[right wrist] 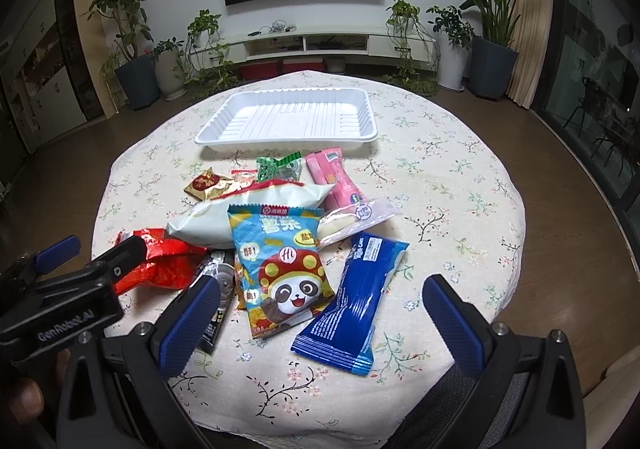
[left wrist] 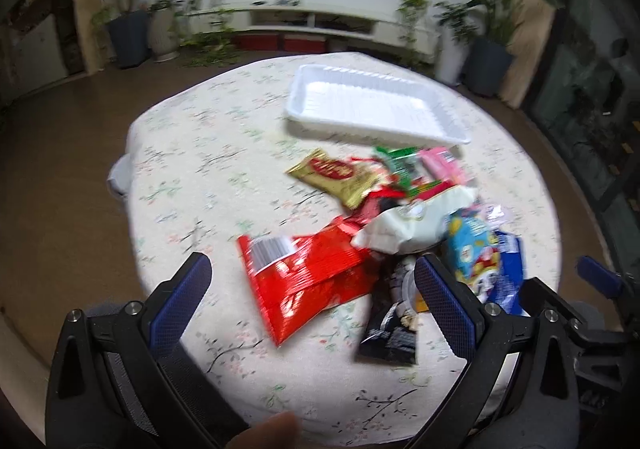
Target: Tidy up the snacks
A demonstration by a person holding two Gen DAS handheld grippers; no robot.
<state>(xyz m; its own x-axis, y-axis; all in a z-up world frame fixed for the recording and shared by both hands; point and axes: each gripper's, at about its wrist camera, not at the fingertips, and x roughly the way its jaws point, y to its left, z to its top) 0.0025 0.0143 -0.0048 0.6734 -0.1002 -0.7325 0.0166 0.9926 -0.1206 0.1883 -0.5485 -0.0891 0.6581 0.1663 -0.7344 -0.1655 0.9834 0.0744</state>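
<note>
We hold the left gripper [left wrist: 312,273] wide open and empty at the bottom of its frame, over the red packet [left wrist: 308,281]. Our right gripper [right wrist: 320,293] gapes equally wide, grasping nothing, above the panda chip bag [right wrist: 280,265] and blue packet [right wrist: 352,305] at centre. Beyond the snack heap, the white tray [right wrist: 288,117] sits bare in the upper middle on the floral tablecloth [right wrist: 460,185].

L claw [left wrist: 312,277] & R claw [right wrist: 322,299] agape

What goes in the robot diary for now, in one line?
stage: start | white tray: empty | snacks: piled on table | left hand-held gripper: open | right hand-held gripper: open
</note>
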